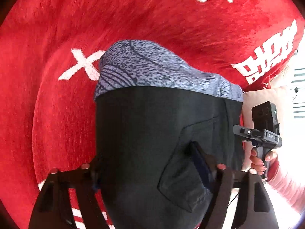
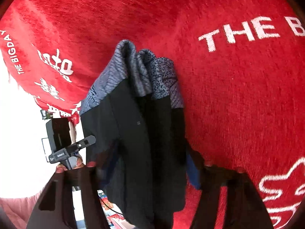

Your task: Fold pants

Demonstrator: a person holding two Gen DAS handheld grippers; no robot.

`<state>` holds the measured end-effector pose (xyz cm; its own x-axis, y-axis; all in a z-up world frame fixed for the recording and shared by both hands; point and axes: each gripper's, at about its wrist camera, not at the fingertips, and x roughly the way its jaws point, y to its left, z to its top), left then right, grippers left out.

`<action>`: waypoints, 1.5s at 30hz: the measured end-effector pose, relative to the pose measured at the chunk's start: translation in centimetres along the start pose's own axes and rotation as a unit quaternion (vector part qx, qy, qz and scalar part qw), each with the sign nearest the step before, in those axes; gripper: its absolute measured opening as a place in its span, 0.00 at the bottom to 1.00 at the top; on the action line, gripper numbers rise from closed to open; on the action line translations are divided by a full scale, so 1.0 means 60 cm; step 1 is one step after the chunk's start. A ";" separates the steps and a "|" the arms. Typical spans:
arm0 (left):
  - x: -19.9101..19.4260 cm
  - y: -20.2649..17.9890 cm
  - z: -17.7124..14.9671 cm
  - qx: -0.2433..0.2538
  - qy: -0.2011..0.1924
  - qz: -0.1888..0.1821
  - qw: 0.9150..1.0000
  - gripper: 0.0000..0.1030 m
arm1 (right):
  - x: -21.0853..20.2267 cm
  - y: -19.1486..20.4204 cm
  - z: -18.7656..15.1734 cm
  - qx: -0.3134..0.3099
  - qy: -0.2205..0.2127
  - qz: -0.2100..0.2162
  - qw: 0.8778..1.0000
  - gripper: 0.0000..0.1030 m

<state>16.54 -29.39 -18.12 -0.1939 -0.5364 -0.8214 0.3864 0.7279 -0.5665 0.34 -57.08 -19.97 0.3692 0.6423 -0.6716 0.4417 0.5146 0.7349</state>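
Observation:
Black pants [image 1: 152,118] with a blue-grey patterned band [image 1: 152,68] at the far end stretch away from me over a red blanket [image 1: 57,114]. The near end bulges up between the fingers of my left gripper [image 1: 150,169], which is shut on the cloth beside a pocket. In the right wrist view the pants [image 2: 129,124] hang in loose folds with the patterned band [image 2: 122,66] resting on the blanket. My right gripper [image 2: 143,169] is shut on the bunched near end. Each view shows the other gripper's body in a hand at the side.
The red blanket [image 2: 238,95] carries white lettering and covers the whole surface. Its edge drops off at the left of the right wrist view, over bright floor and some coloured boxes [image 2: 112,215]. A pink sleeve [image 1: 282,183] reaches in at the right of the left wrist view.

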 end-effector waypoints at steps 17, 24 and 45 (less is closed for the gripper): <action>-0.113 -0.063 -0.101 0.027 -0.002 -0.009 1.000 0.55 | -0.062 0.044 -0.126 0.033 -0.016 0.043 0.998 0.38; -0.078 -0.034 -0.175 0.015 0.020 0.023 0.999 0.60 | -0.024 0.002 -0.200 0.056 -0.014 0.011 0.998 0.39; -0.133 -0.104 -0.251 -0.007 -0.063 0.235 0.970 0.95 | -0.064 0.045 -0.250 -0.006 -0.031 -0.167 0.985 0.67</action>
<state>2.06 -23.23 -9.04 0.1114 -0.1917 -0.9751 0.3924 0.9100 -0.1340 -12.15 -49.64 -13.98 0.2548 0.3995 -0.8806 0.5369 0.6989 0.4724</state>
